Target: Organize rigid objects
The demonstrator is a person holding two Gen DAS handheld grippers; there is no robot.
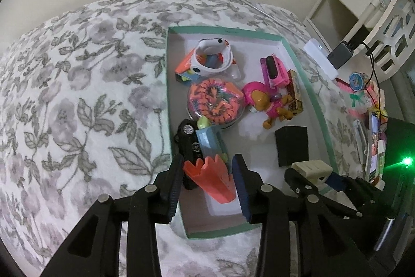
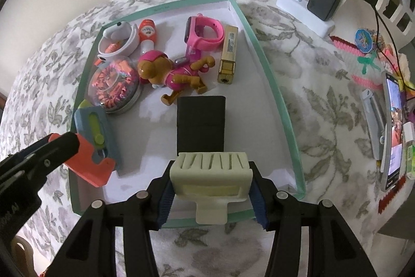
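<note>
The left gripper [image 1: 207,181] is standing loosely open around an orange plastic scraper [image 1: 212,179]; the right gripper [image 2: 211,195] is clamping a cream ribbed plastic block [image 2: 211,173] over the teal-rimmed tray [image 2: 275,92].

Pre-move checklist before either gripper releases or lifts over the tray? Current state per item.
1. right gripper clamps the cream slotted block: ok.
2. Block is over the green-rimmed tray, near its front edge: ok.
3. Bare floor between block and black box: cannot tell, the block hides it.
4. left gripper pads clear of the orange piece: cannot tell; the piece lies between the pads, gaps look slight.
5. Orange piece is inside the tray, beside the black toy car: ok.
6. Grippers apart from each other: ok.
</note>
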